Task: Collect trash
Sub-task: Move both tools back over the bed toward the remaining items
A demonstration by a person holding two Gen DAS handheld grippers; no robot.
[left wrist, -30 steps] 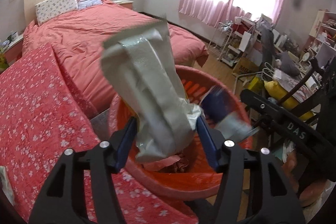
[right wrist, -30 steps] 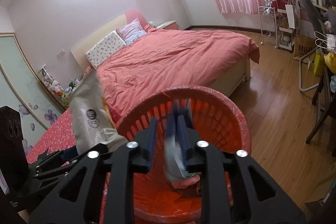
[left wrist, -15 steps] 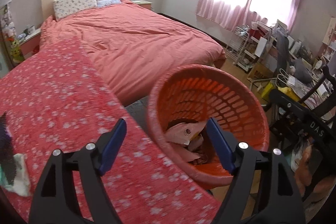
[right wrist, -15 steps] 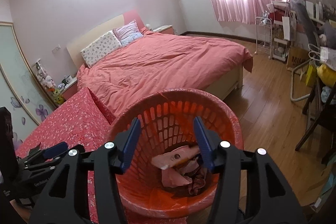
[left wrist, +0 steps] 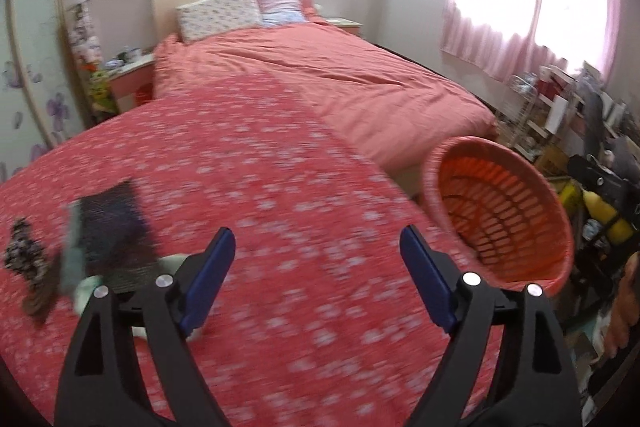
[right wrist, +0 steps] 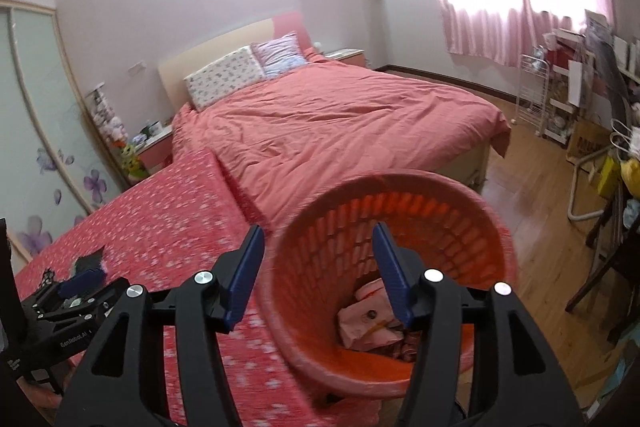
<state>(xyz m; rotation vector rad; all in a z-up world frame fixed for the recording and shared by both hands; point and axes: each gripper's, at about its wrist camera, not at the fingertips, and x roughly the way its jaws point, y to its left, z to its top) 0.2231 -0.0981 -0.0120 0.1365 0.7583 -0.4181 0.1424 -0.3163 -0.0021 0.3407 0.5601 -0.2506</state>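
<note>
The orange trash basket [left wrist: 508,211] stands at the right edge of the red floral table [left wrist: 280,195]; in the right wrist view the basket [right wrist: 496,227] holds pink wrappers [right wrist: 372,315]. My left gripper [left wrist: 316,275] is open and empty above the table. Left of it lie a dark packet [left wrist: 112,223], a dark patterned scrap [left wrist: 24,255] and a pale green piece [left wrist: 88,287]. My right gripper [right wrist: 320,271] is open and empty over the basket's near rim. The left gripper also shows in the right wrist view [right wrist: 80,281].
A bed with a pink duvet [right wrist: 340,123] lies behind the table and basket. A cluttered rack and desk [right wrist: 568,99] stand at the right on the wooden floor [right wrist: 532,187]. A nightstand [left wrist: 132,75] sits by the headboard.
Both grippers opened and dropped their trash, a silver bag and a blue-white packet, into the basket. The left gripper then swung left over the table; the right pulled back slightly.
</note>
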